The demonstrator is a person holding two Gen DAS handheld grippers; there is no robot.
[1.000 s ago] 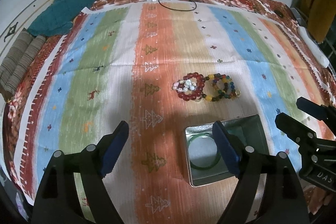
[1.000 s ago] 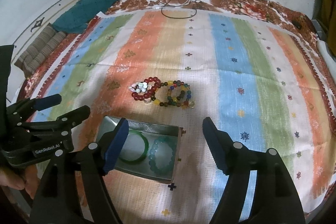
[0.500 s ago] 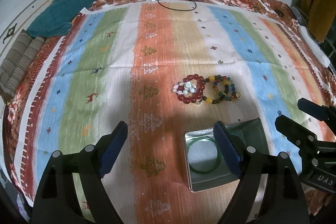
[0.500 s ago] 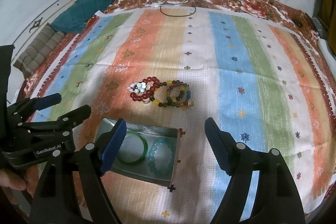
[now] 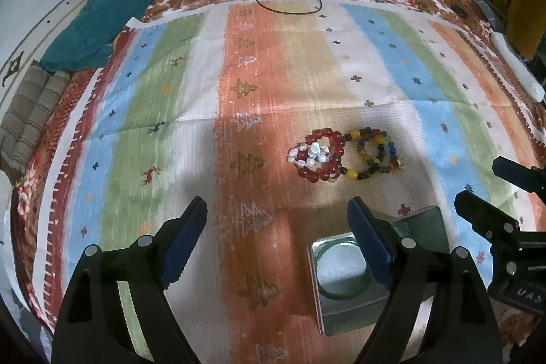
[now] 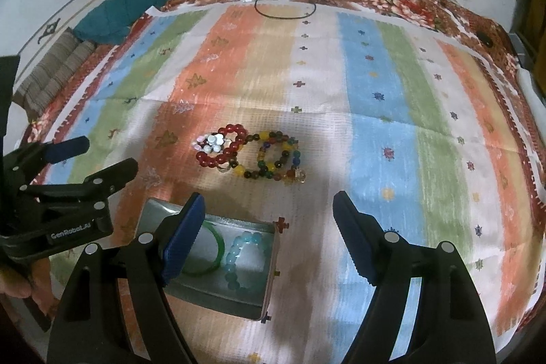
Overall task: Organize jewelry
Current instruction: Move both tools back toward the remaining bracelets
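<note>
Tongs: left tongs (image 5: 276,248) and right tongs (image 6: 269,237) were spread, empty.
Bracelets (image 6: 250,156): seen above right tongs, upper centre; long axis left-right.
Tin (image 6: 269,278): lower left.

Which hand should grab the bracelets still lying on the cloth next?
Probably the left. Its open gripper points almost straight at the red bead bracelet and multicoloured bead bracelet. The right gripper, also open and empty, sits nearer the metal tin.

A red bead bracelet (image 6: 221,150) touches a multicoloured one (image 6: 276,160) on the cloth; the open tin (image 6: 269,275) (metal) holds a green bangle (image 6: 208,265) and pale-blue beads (image 6: 240,256).
</note>
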